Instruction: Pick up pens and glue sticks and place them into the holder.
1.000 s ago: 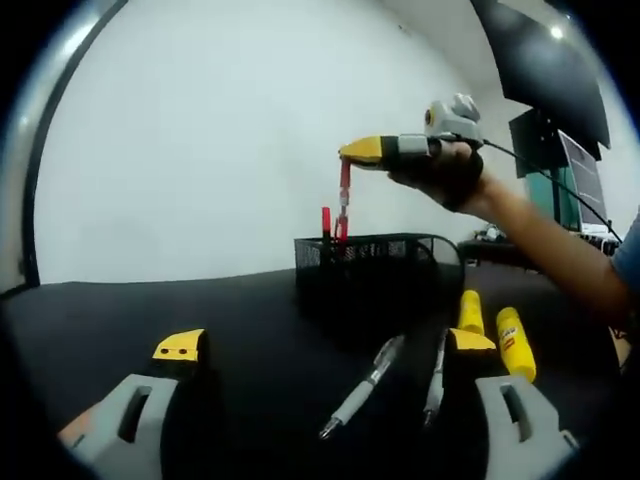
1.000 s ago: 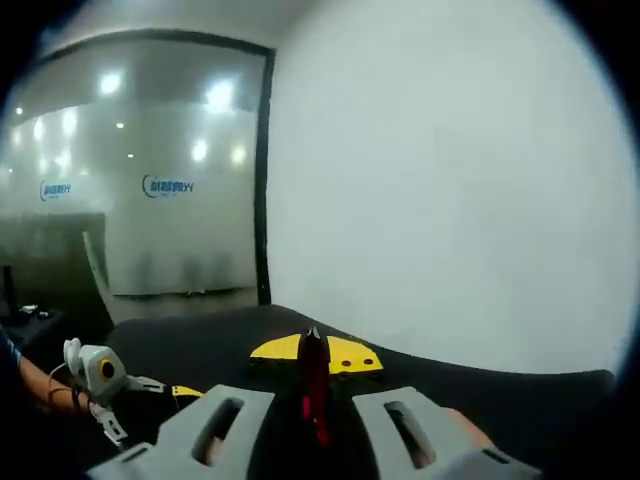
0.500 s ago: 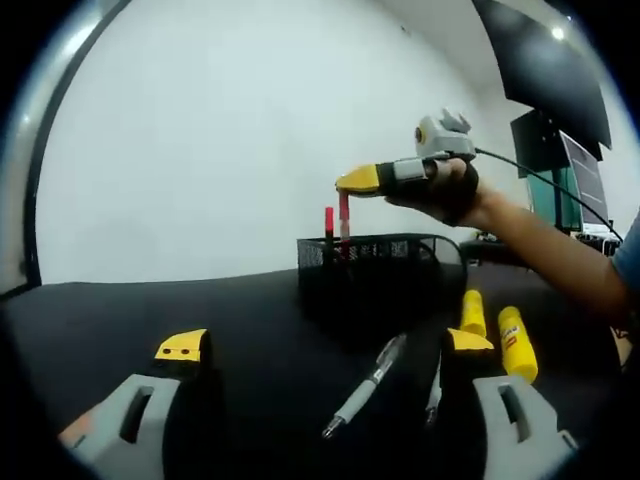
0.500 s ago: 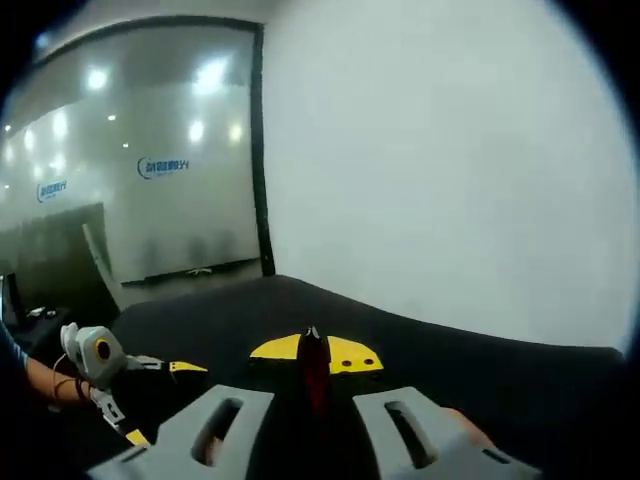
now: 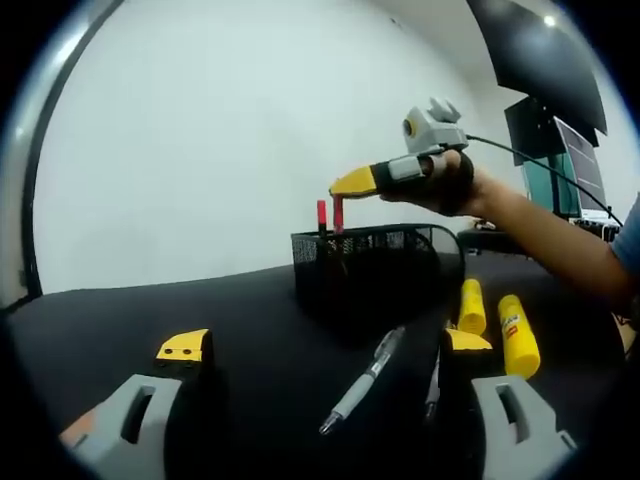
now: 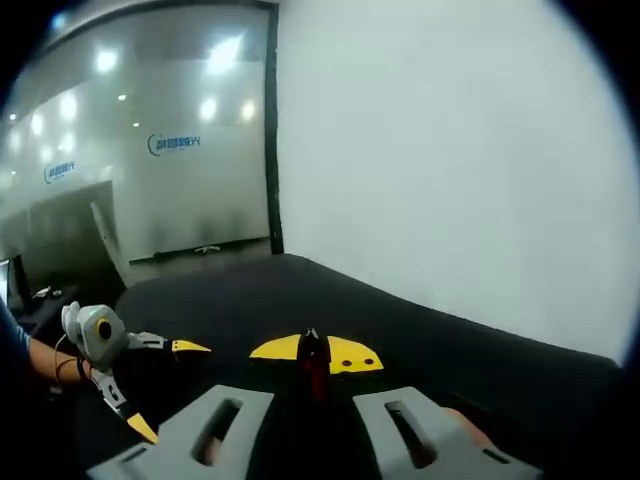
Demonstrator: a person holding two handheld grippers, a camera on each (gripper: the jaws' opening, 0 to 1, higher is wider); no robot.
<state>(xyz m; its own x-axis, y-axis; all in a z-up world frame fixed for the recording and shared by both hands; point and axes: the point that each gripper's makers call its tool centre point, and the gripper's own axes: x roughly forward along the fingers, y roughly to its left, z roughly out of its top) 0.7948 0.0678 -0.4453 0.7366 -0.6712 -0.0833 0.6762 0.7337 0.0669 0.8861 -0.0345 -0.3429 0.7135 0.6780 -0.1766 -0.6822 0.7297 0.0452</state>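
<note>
You are working under bright, even indoor light that washes the white wall [image 5: 220, 130] almost featureless. Left of that wall in the right gripper view, ceiling lamps glare as soft blobs on the glass partition [image 6: 150, 170]. The black tabletop [image 5: 250, 330] swallows shadows. Fisheye bending curves the edges, and the near foreground looks soft.

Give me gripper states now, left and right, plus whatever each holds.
Left gripper: open, holding nothing, above the black table.
Right gripper: shut on a red pen, over the mesh holder.
</note>
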